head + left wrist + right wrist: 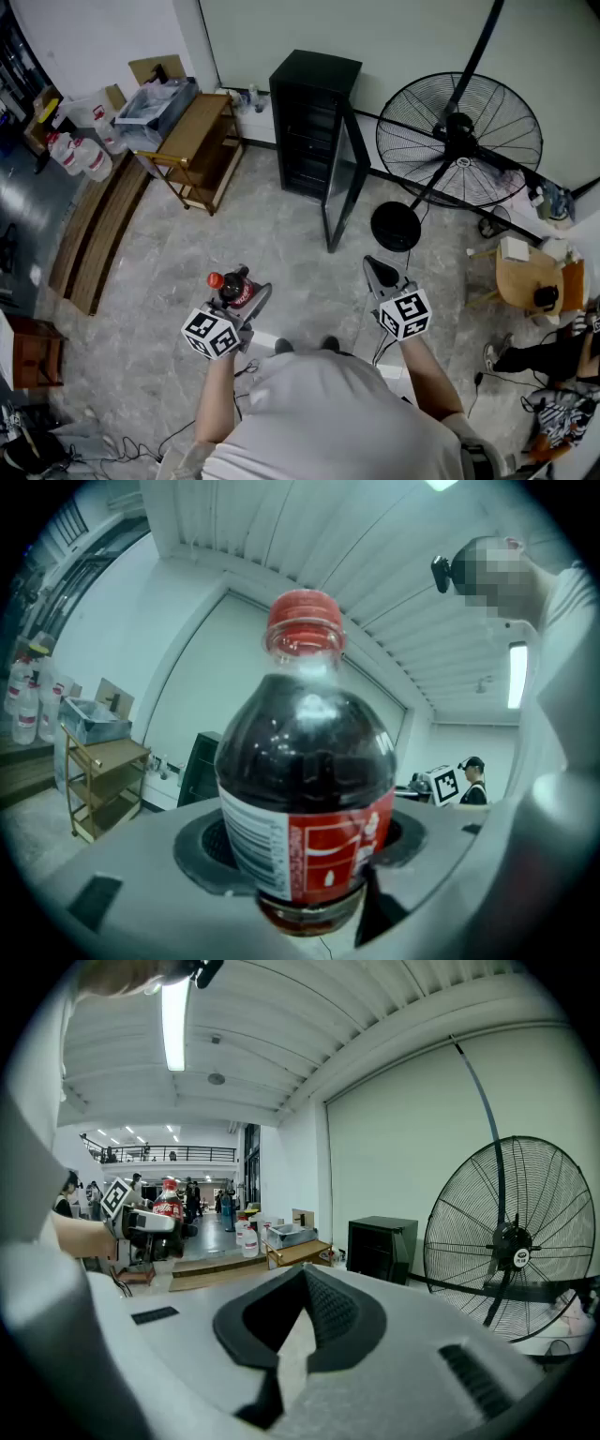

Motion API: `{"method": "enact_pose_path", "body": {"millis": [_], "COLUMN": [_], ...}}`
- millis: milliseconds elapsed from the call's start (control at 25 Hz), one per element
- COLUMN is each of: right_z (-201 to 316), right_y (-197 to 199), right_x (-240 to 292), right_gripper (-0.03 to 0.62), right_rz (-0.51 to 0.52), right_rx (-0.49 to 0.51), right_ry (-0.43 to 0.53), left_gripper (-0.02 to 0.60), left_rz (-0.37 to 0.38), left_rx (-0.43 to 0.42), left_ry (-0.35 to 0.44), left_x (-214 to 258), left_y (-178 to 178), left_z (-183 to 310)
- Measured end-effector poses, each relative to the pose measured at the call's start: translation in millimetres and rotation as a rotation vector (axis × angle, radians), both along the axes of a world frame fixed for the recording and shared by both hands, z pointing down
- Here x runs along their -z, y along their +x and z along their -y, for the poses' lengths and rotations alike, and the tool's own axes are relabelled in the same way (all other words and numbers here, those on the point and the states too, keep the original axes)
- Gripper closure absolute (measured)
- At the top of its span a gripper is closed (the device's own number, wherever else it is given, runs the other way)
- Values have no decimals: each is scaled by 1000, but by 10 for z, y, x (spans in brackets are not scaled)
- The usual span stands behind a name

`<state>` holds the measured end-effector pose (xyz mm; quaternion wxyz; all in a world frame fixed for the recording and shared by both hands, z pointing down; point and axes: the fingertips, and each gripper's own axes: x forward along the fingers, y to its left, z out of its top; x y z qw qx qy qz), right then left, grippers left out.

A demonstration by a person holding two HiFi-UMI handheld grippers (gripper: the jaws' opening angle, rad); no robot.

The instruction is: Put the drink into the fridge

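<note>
A cola bottle (305, 799) with a red cap (303, 621) and a red label stands upright between the jaws of my left gripper (246, 298), which is shut on its lower body. In the head view the bottle (234, 289) is held over the floor, in front of the person's chest. My right gripper (378, 268) is to its right, shut with nothing between its pads (323, 1302). The black fridge (314, 122) stands ahead by the wall with its door (342, 178) swung open. The right gripper view also shows the bottle (169, 1199) at the left.
A big black floor fan (459, 141) stands right of the fridge, its round base (395, 226) near the open door. A wooden cart (192, 141) with a box on top is to the fridge's left, with water jugs (80, 155) further left. A small table (530, 277) is at the right.
</note>
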<state>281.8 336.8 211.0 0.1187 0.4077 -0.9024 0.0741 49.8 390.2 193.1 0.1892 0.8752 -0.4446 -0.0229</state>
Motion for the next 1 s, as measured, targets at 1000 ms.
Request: {"method": "enact_pose_path", "body": {"millis": [1000], "right_z": [-74], "right_y": [-553], "right_x": [64], "right_gripper": [599], "right_rz": [-7], "right_rx": [-68], "right_ry": [2], "left_gripper": [284], "left_rz": [-8], "left_rx": [-54], "left_ry": [7], "left_x": [-9], "left_y": [-551], "left_z": [51]}}
